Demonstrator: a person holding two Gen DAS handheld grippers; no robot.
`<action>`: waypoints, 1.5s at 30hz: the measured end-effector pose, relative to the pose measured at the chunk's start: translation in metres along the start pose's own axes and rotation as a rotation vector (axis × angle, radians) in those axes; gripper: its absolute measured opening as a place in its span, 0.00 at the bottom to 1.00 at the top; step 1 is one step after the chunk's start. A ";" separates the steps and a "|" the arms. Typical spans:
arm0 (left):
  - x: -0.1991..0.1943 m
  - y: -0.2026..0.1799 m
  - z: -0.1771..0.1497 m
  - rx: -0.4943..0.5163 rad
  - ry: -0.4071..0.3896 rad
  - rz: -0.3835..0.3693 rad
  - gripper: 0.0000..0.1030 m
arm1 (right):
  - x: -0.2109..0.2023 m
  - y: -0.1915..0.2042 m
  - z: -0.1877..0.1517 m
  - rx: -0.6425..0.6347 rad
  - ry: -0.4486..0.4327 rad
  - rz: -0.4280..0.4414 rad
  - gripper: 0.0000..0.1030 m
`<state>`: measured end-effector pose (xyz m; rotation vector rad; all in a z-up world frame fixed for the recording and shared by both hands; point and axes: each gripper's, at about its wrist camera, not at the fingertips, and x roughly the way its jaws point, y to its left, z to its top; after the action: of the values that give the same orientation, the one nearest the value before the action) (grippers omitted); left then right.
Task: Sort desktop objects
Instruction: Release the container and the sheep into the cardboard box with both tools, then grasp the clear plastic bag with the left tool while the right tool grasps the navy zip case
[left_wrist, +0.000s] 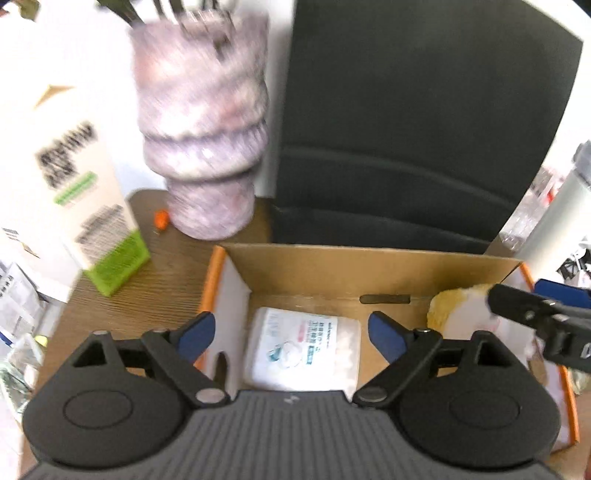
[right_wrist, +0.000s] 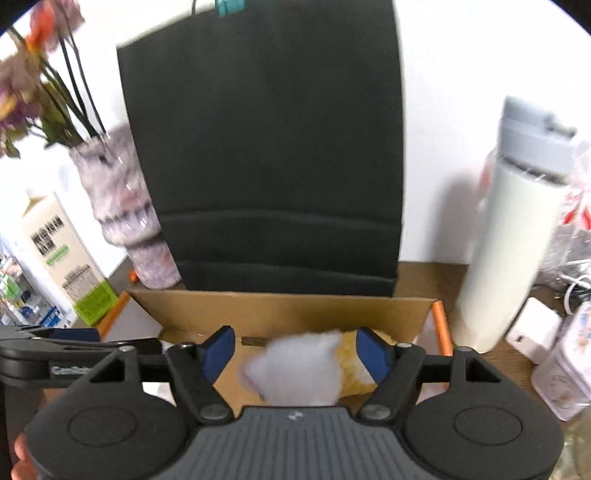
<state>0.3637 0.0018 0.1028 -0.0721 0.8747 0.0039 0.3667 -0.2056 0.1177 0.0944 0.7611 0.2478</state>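
Observation:
An open cardboard box with orange edges (left_wrist: 369, 269) sits on the wooden desk. Inside it lie a white packet of cotton pads (left_wrist: 301, 350) on the left and a yellow-and-white plush toy (left_wrist: 458, 310) on the right. My left gripper (left_wrist: 291, 332) is open and empty, above the packet. My right gripper (right_wrist: 295, 350) is open, its fingers either side of the plush toy (right_wrist: 306, 365) over the box (right_wrist: 280, 306), not closed on it. The right gripper also shows at the right edge of the left wrist view (left_wrist: 543, 321).
A purple ribbed vase with flowers (left_wrist: 201, 122) and a white-and-green carton (left_wrist: 70, 170) stand left of the box. A black paper bag (right_wrist: 266, 147) stands behind it. A white thermos (right_wrist: 513, 221), a charger (right_wrist: 533, 328) and a small tin (right_wrist: 569, 373) are on the right.

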 end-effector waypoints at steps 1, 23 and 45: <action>-0.011 0.002 0.001 0.001 -0.003 0.004 0.93 | -0.010 0.000 0.002 0.001 -0.002 -0.002 0.75; -0.223 0.014 -0.259 0.042 -0.300 -0.080 1.00 | -0.203 0.063 -0.232 -0.169 -0.123 -0.015 0.94; -0.252 -0.004 -0.405 0.070 -0.308 -0.045 1.00 | -0.259 0.068 -0.385 -0.097 -0.178 -0.035 0.94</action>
<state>-0.1078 -0.0213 0.0375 -0.0241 0.5646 -0.0564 -0.0925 -0.2081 0.0252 0.0108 0.5723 0.2397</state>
